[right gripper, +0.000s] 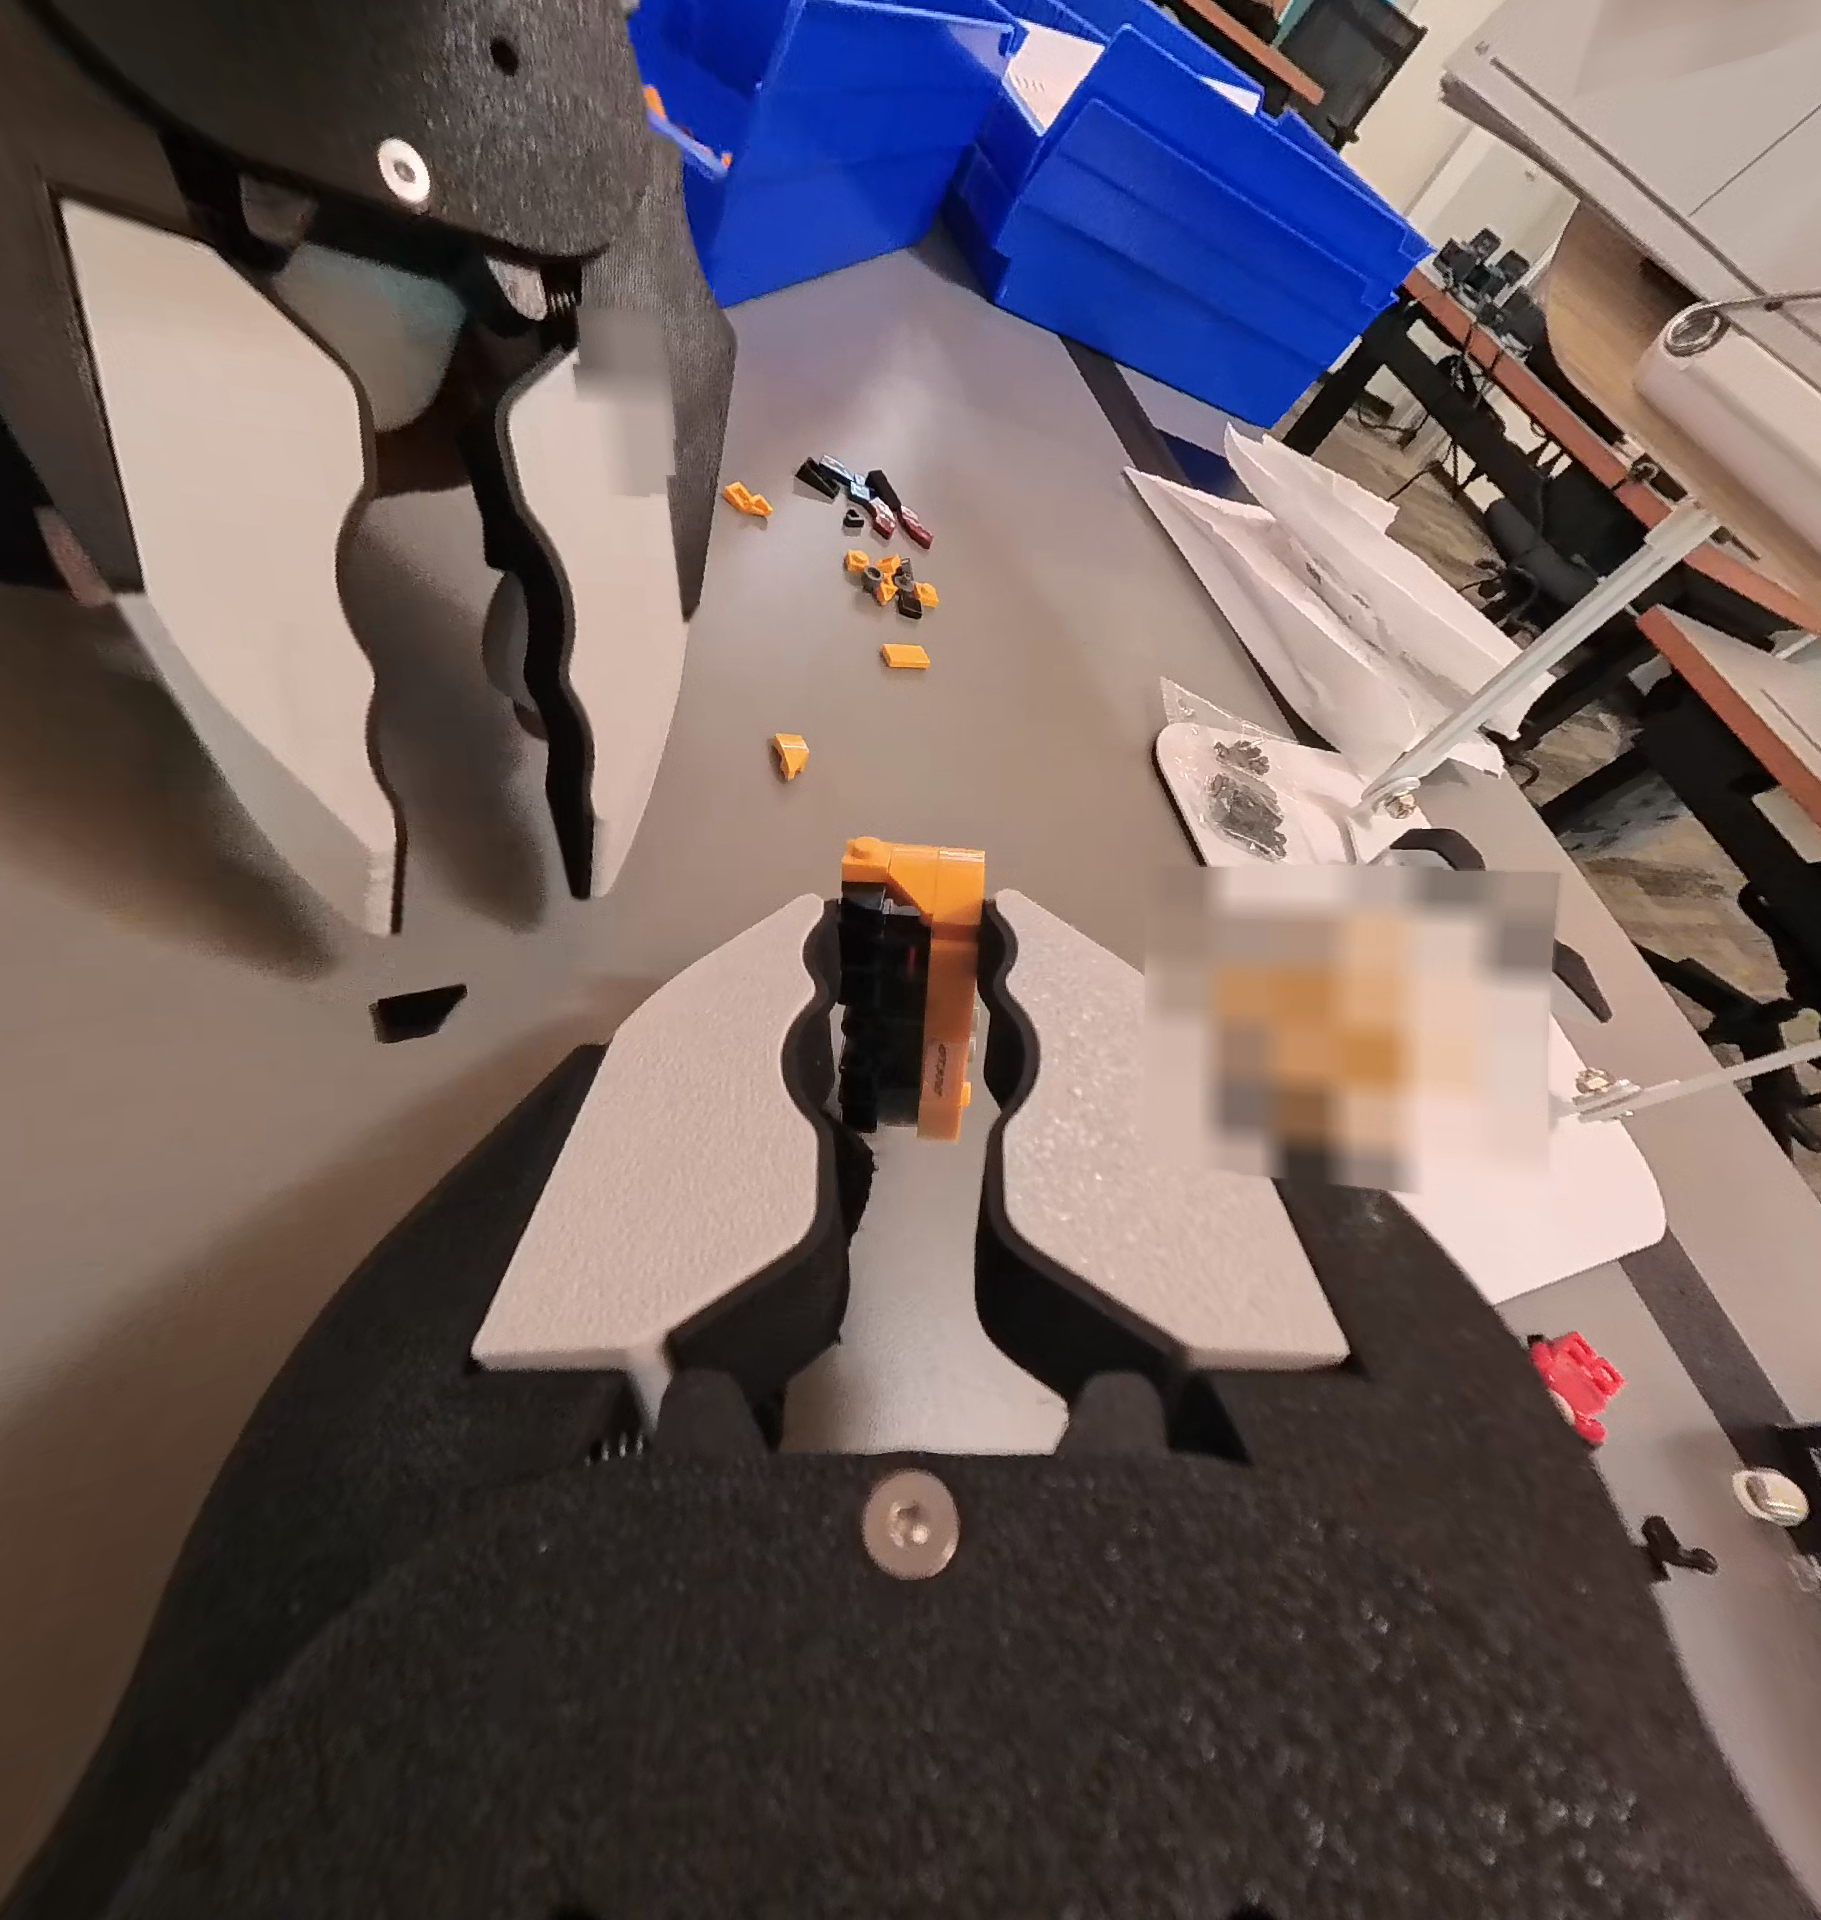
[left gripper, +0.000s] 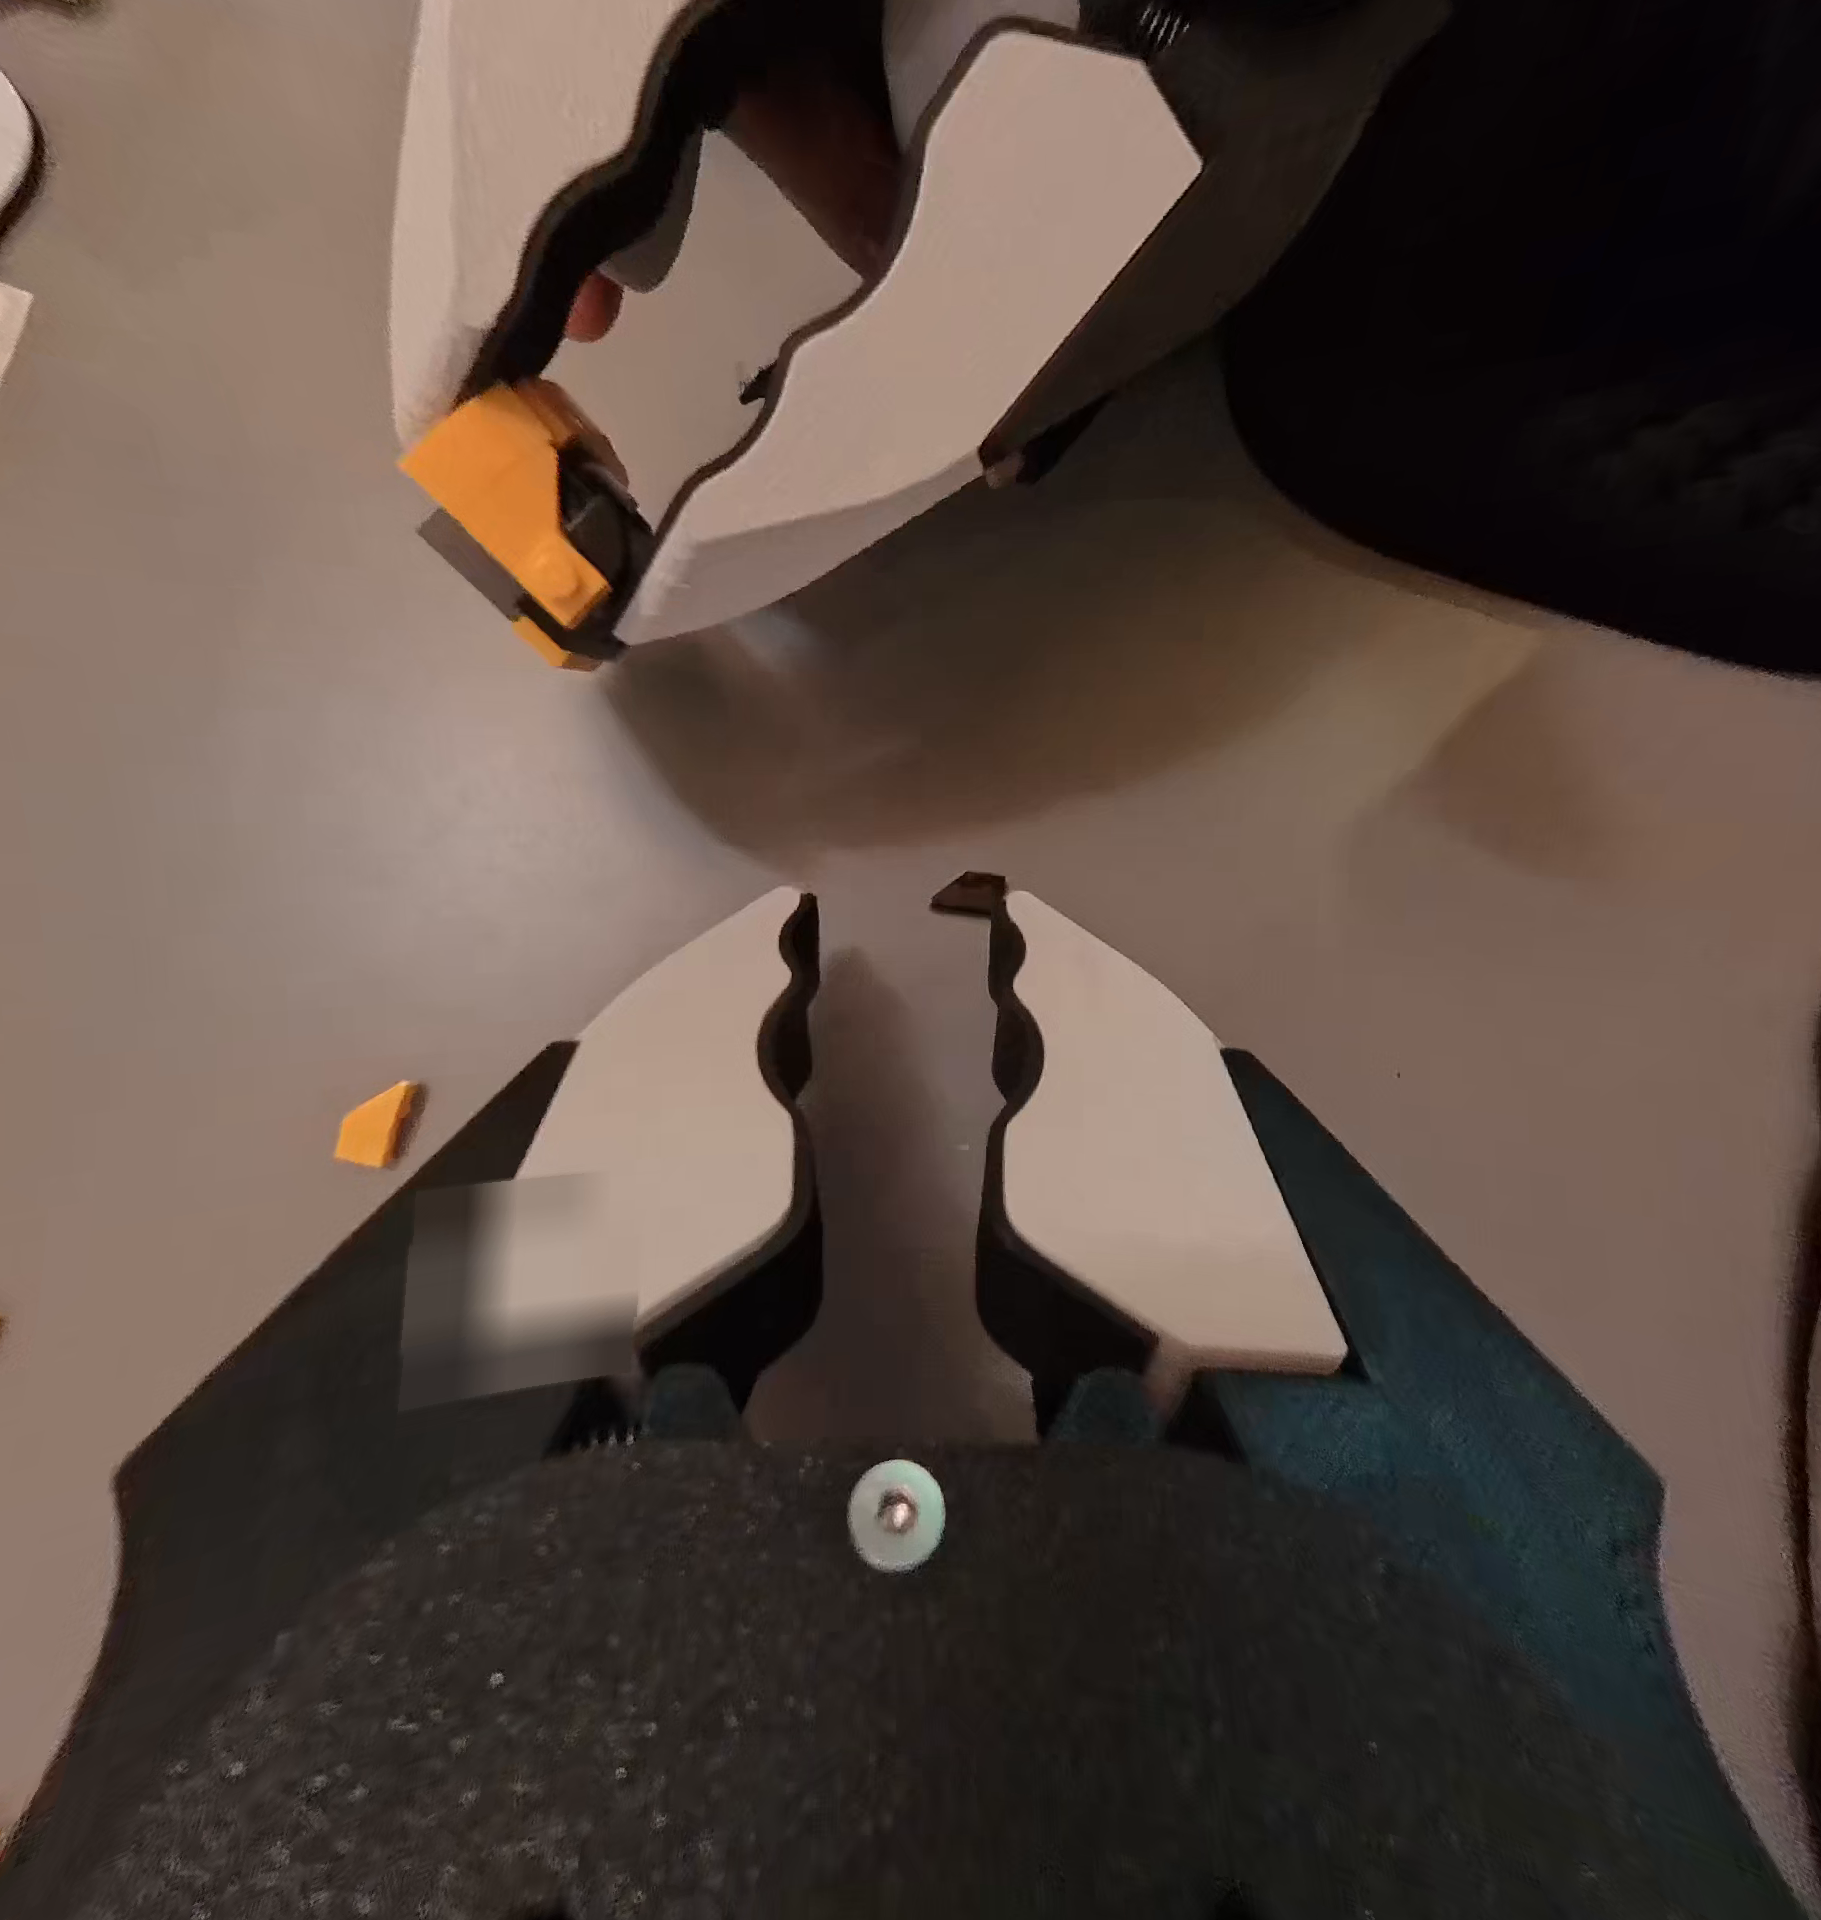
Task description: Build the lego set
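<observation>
The right claw (right gripper: 911,914) is clamped on a partly built orange-and-black lego assembly (right gripper: 911,987), gripped between the wavy black pads of its two light grey fingers (right gripper: 698,1143). The assembly stands on edge in the grip: black bricks face the left finger, orange plates face the right finger, and one orange stud projects past the fingertips. In the left wrist view the same assembly (left gripper: 521,520) shows at the tip of the right claw, above the smooth grey counter (left gripper: 210,779).

The left claw (left gripper: 901,904) holds nothing; its jaws stand apart with bare counter visible between them. A small black lego piece (left gripper: 968,891) lies on the counter just beside its right fingertip. In the right wrist view the left claw (right gripper: 490,904) points down at the counter, with the black piece (right gripper: 418,1011) lying near its tips.

Loose parts lie on the counter beyond the assembly: a single orange wedge piece (right gripper: 790,753), a flat orange tile (right gripper: 904,656), a cluster of small orange and black pieces (right gripper: 890,582) and a cluster of dark pieces (right gripper: 870,499). Blue plastic storage bins (right gripper: 1145,197) stand at the far end of the counter. White paper sheets (right gripper: 1353,603) and a clear bag of small dark parts (right gripper: 1238,790) lie to the right. A red lego piece (right gripper: 1576,1387) lies near the right edge.
</observation>
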Demonstrator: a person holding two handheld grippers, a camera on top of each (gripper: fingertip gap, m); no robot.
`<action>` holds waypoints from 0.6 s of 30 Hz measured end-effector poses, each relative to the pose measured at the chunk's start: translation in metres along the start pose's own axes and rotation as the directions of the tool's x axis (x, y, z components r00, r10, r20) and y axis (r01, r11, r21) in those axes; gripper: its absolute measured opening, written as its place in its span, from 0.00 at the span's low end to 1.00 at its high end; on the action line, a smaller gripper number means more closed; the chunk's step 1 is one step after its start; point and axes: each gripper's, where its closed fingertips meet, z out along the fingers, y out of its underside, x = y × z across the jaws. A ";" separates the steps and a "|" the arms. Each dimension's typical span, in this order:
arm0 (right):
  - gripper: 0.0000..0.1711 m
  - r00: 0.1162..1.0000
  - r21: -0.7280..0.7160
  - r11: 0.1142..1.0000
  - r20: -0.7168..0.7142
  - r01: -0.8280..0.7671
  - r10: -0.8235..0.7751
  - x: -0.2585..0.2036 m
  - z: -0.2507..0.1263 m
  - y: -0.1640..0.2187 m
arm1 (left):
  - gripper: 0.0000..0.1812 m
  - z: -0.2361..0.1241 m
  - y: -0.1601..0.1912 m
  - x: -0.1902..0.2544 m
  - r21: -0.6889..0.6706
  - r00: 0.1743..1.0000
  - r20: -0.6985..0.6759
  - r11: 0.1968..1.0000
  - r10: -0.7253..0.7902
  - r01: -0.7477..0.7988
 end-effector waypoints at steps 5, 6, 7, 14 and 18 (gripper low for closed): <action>0.15 1.000 -0.002 1.000 0.003 -0.006 0.006 0.000 0.000 0.001 | 0.16 -0.009 0.011 -0.012 -0.036 0.998 0.020 0.998 0.056 -0.056; 0.15 1.000 -0.004 1.000 0.001 -0.007 0.007 0.000 0.000 0.001 | 0.15 -0.010 0.011 -0.011 -0.040 0.998 0.011 0.998 0.058 -0.057; 0.15 1.000 -0.006 1.000 0.000 -0.007 0.007 0.000 0.000 0.002 | 0.14 -0.009 0.010 -0.009 -0.039 0.999 0.004 0.998 0.054 -0.054; 0.15 1.000 -0.024 1.000 -0.014 -0.014 0.014 0.003 0.000 0.005 | 0.14 0.011 0.013 0.008 -0.114 0.998 0.060 0.994 0.005 0.002; 0.15 1.000 -0.030 0.999 -0.014 -0.012 0.011 0.003 0.001 0.006 | 0.15 0.014 0.009 0.010 -0.108 0.995 0.099 0.994 0.003 0.008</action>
